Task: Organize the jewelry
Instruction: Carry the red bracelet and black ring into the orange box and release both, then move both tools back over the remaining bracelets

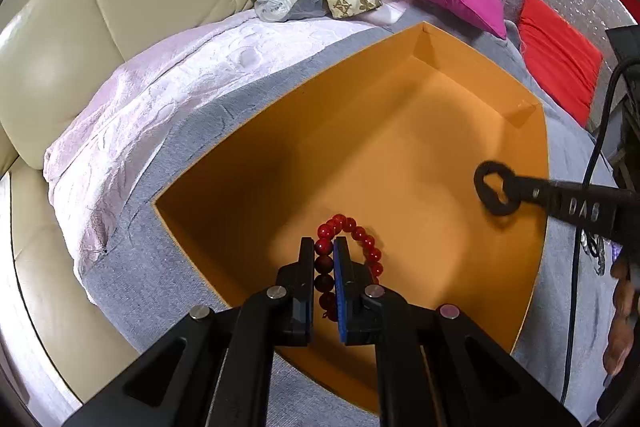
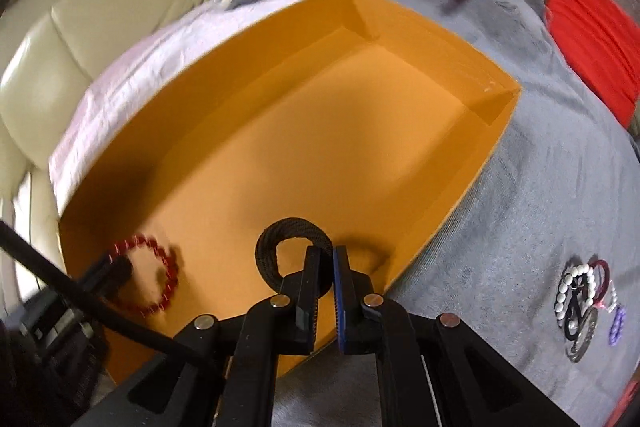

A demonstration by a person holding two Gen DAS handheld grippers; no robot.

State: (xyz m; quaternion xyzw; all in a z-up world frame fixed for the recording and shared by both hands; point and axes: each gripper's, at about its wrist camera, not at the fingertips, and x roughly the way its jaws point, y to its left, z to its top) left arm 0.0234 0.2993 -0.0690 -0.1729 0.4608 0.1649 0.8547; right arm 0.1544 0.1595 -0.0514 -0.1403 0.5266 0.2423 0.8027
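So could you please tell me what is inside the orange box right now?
Inside the orange box: a red bead bracelet pinched by the left gripper, and a black ring in the right gripper. Beneath both grippers, the floor is hidden.

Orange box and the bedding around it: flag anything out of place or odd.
Nothing is damaged or spilled. One thing stands out: a tangled heap of jewelry lies loose on the grey blanket, outside the orange box. The red bead bracelet and black ring are over the box, each in a claw.

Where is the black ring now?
In the right wrist view the black ring sits low and central, gripped by the right tongs over the orange box.
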